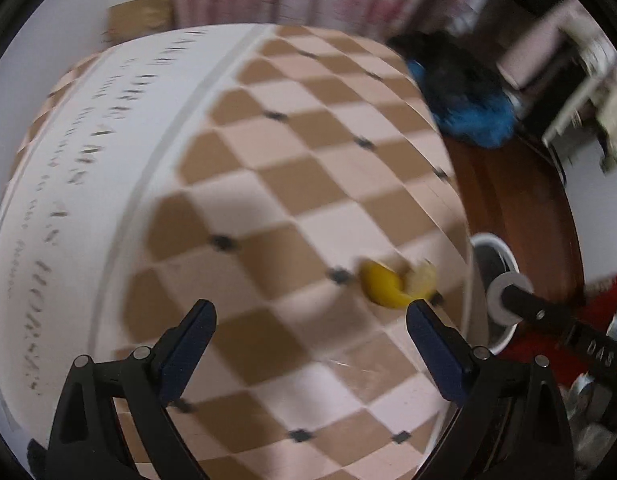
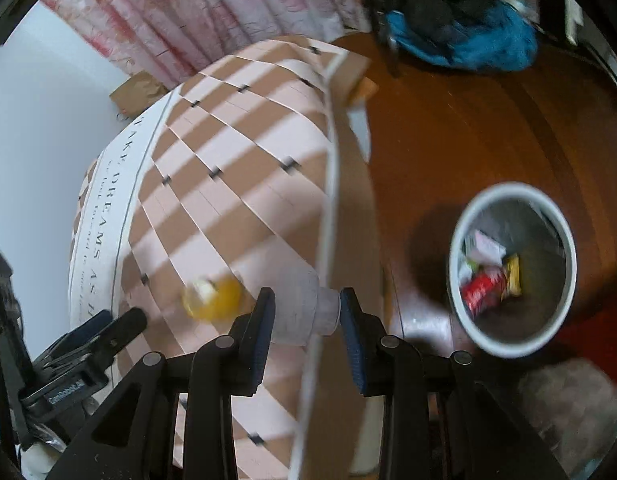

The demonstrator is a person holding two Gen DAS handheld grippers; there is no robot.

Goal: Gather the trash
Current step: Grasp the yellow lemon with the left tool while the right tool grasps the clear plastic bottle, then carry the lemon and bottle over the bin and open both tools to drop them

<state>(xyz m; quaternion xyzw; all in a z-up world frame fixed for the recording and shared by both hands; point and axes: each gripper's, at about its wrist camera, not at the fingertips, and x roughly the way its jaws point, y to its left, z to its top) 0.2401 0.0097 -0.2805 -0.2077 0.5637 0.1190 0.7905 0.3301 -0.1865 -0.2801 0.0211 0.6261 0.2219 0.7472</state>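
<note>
Just one peel (image 1: 392, 286), one bin (image 2: 512, 270).

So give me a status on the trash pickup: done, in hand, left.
Done: wrappers already lie in the white bin on the floor. In hand: the right tool is closed on a pale cup-like item, above the table edge, not yet over the bin. Left: the yellow peel sits on the checkered tablecloth; the left tool is open and empty near it.

Soft even daylight; heavy motion blur; fisheye bending, dark corners.
</note>
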